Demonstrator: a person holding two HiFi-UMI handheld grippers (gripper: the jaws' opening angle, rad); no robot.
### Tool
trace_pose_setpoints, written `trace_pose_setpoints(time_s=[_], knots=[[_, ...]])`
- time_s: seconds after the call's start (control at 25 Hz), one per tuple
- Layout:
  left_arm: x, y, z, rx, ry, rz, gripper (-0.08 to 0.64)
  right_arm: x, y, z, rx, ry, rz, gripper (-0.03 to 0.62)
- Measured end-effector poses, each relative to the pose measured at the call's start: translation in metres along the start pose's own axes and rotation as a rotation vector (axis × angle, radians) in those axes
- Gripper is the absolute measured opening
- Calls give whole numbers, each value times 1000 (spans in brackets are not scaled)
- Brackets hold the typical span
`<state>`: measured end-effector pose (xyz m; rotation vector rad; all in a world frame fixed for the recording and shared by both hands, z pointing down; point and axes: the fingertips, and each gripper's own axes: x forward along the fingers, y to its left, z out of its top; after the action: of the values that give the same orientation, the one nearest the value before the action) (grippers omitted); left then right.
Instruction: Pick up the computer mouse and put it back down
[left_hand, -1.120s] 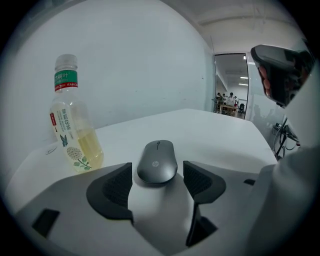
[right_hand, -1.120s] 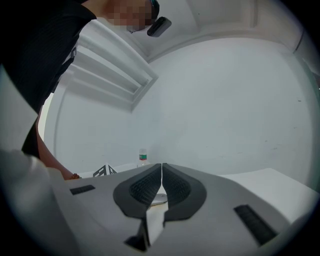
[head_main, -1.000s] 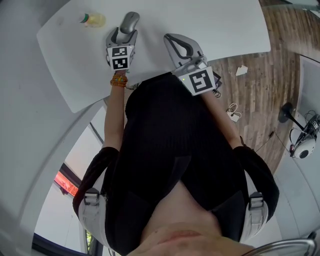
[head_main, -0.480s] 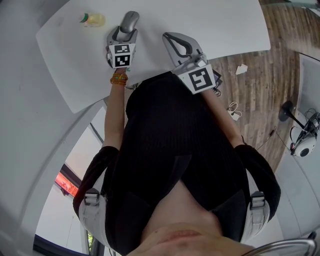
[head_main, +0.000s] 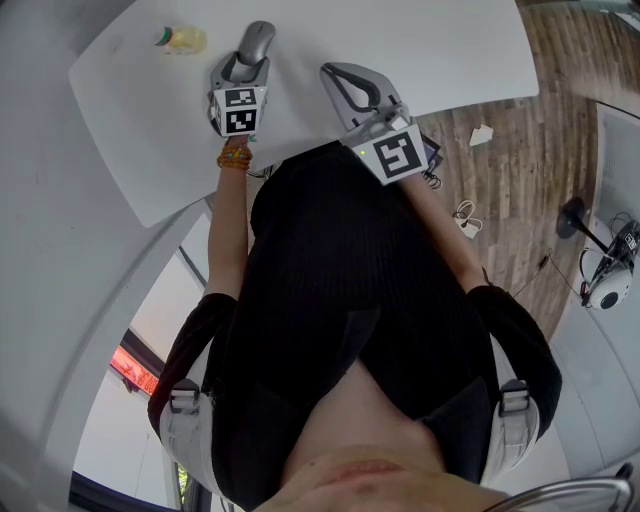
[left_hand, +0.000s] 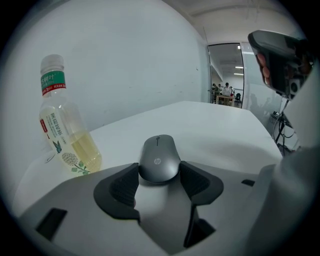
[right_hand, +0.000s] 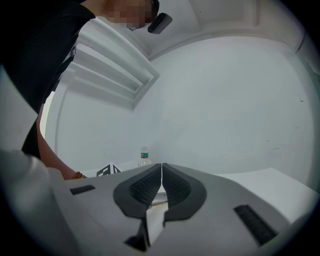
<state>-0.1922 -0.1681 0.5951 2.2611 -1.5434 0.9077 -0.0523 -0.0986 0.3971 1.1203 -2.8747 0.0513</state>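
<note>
Head view shows the computer mouse (head_main: 257, 38) only partly.

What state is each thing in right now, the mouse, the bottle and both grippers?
computer mouse: resting flat on the table, not lifted.
bottle: upright, capped, partly full of pale yellow liquid.
left gripper: jaws have just been closing, with the computer mouse's rear end between them and the pads at its sides.
right gripper: jaws shut, nothing between them.
</note>
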Motion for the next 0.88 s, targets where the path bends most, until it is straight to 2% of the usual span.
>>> trace_pose_setpoints(time_s=[0.28, 0.56, 0.88], knots=[[0, 1, 0, 9, -7, 9, 262, -1, 0, 0, -5, 0, -3, 29], [-3, 0, 4, -18, -37, 4, 261, -3, -2, -1, -1, 4, -10, 29], [-10, -8, 4, 6, -67, -8, 257, -5, 0, -1, -7, 1, -9, 29]])
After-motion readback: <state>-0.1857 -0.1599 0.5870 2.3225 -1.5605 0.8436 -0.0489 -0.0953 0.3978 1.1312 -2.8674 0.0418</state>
